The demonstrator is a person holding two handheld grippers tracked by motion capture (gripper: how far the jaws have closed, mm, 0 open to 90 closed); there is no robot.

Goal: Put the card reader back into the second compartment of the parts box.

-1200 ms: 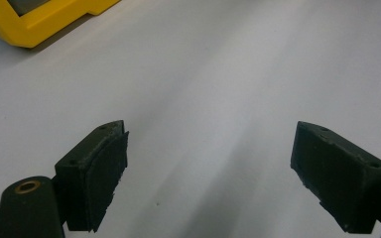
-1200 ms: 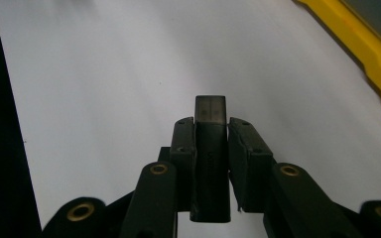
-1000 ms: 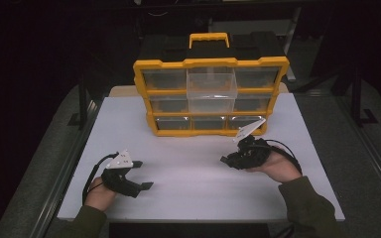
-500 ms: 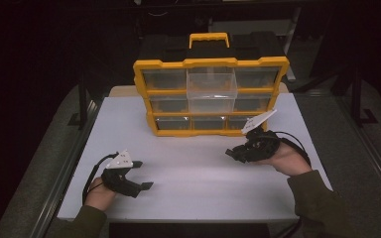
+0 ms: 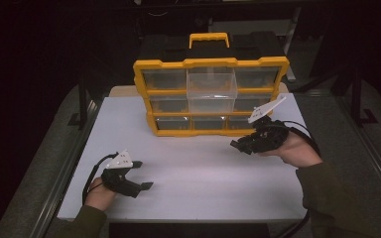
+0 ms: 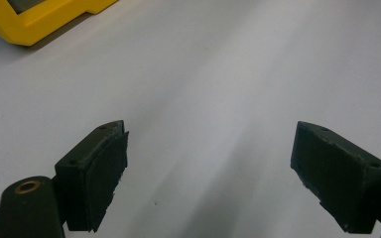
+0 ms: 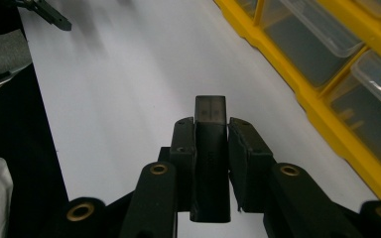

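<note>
On white table [image 5: 203, 173]: yellow organizer [image 5: 211, 96]; dark surroundings.

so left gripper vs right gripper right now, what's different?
Left gripper has its jaws wide apart with nothing between them; right gripper is shut on a small dark block. Left sits low near the front edge of the white table; right is beside the yellow organizer. Both have black jaws and a grey plate on top.
</note>
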